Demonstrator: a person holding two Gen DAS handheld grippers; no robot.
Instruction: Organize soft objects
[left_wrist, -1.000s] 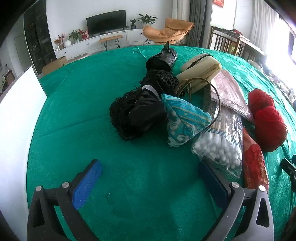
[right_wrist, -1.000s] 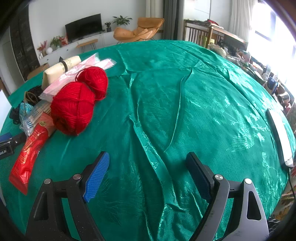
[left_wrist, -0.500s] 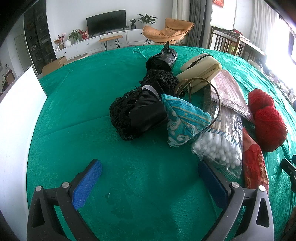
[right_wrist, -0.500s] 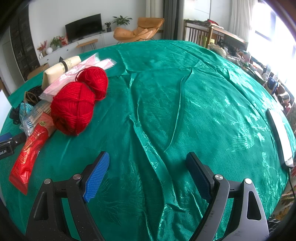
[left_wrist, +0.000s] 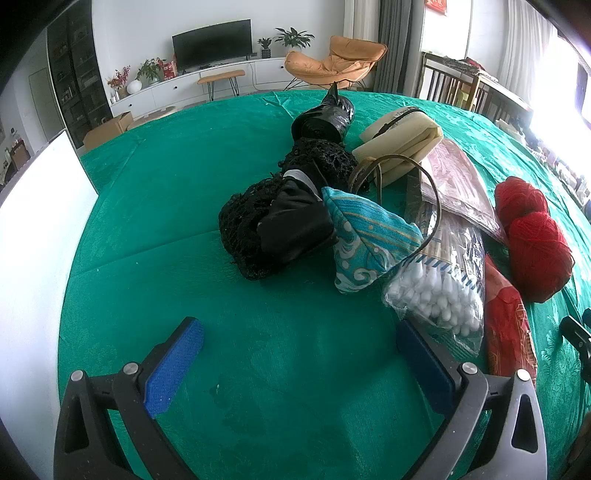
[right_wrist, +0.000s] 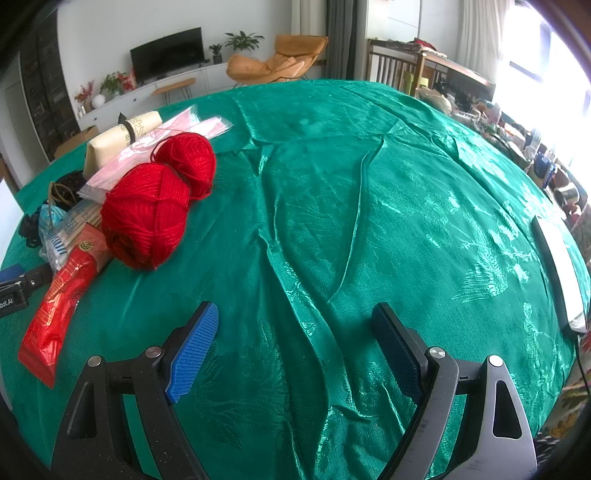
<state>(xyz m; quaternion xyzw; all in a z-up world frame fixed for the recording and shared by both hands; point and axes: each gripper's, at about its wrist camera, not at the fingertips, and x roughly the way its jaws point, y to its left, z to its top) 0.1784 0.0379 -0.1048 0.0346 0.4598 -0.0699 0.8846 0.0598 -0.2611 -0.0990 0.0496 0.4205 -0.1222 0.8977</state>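
Both my left tongs (left_wrist: 299, 354) and right tongs (right_wrist: 293, 332) gape wide, empty, over green table cloth (right_wrist: 332, 184). Soft pile mid-table; red yarn (right_wrist: 147, 214) at its right end. Approach low, pinch yarn's middle, lift clear.

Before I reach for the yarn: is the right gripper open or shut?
Open. The right gripper has its jaws wide apart over bare green tablecloth, holding nothing.
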